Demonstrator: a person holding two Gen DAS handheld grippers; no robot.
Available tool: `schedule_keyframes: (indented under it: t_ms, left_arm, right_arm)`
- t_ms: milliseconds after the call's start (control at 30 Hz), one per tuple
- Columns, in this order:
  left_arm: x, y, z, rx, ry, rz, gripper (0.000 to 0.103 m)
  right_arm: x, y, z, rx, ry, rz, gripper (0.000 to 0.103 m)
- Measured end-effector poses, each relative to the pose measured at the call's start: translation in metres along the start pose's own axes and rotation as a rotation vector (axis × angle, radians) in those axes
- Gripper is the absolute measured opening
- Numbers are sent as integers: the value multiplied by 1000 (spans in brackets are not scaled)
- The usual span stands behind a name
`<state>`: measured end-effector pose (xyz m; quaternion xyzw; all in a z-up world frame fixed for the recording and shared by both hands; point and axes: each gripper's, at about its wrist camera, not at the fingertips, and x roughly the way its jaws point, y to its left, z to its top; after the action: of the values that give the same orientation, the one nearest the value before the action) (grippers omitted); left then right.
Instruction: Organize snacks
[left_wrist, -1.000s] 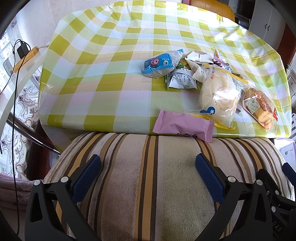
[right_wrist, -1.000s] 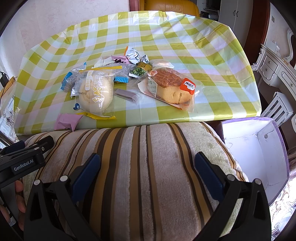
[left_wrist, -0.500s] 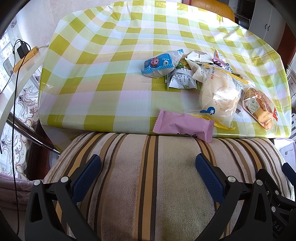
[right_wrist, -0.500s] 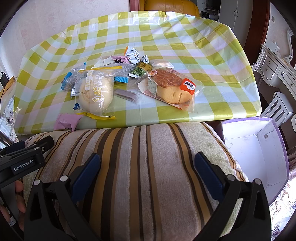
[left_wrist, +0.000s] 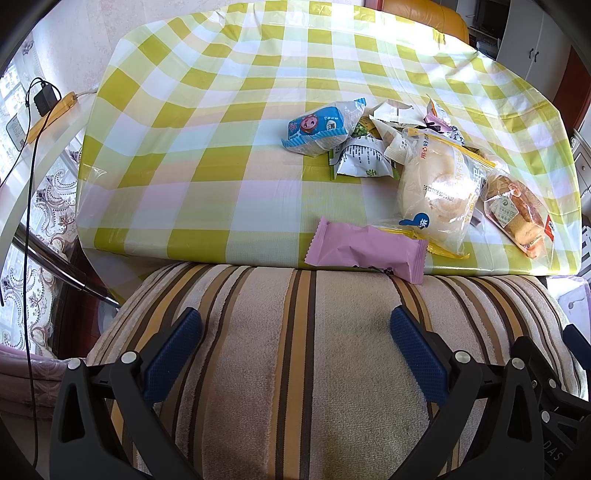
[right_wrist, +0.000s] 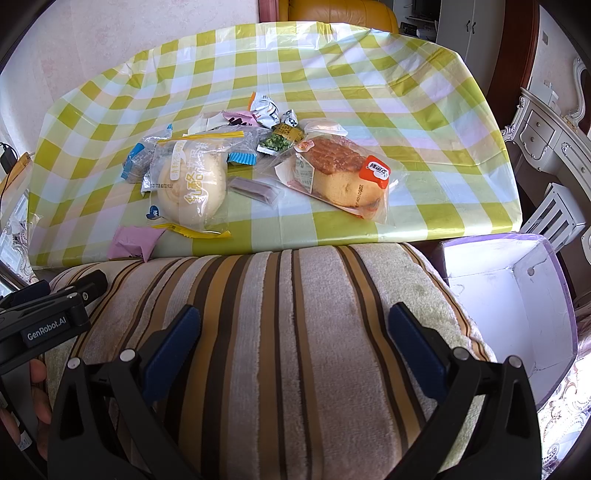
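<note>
A pile of wrapped snacks lies on the yellow-checked table (left_wrist: 207, 122). A pink packet (left_wrist: 365, 249) sits at the near edge; it also shows in the right wrist view (right_wrist: 135, 242). A pale bun in a clear bag (left_wrist: 437, 184) (right_wrist: 190, 184), a brown cake in a bag (right_wrist: 341, 173) (left_wrist: 517, 212), a blue packet (left_wrist: 319, 129) and several small packets (right_wrist: 273, 110) lie behind. My left gripper (left_wrist: 295, 341) and right gripper (right_wrist: 293, 338) are both open and empty, held above a striped cushion, well short of the snacks.
A striped cushion (right_wrist: 288, 332) lies between the grippers and the table. An open white box with purple rim (right_wrist: 517, 306) stands at the right beside the cushion. A charger and cable (left_wrist: 44, 99) hang at the left. White furniture (right_wrist: 546, 136) stands at the far right.
</note>
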<state>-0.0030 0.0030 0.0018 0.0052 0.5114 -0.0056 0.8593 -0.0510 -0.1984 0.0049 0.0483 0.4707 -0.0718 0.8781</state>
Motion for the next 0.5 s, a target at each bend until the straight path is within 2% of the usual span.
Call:
schedule_keyframes:
  t_ms: [333, 500]
  left_arm:
    - [0, 0, 0, -2, -1, -3, 99]
    - [-4, 3, 0, -43, -32, -50, 99]
  right_arm:
    - [-2, 4, 1, 0, 3, 0, 102]
    - [1, -1, 7, 1, 57, 18, 102]
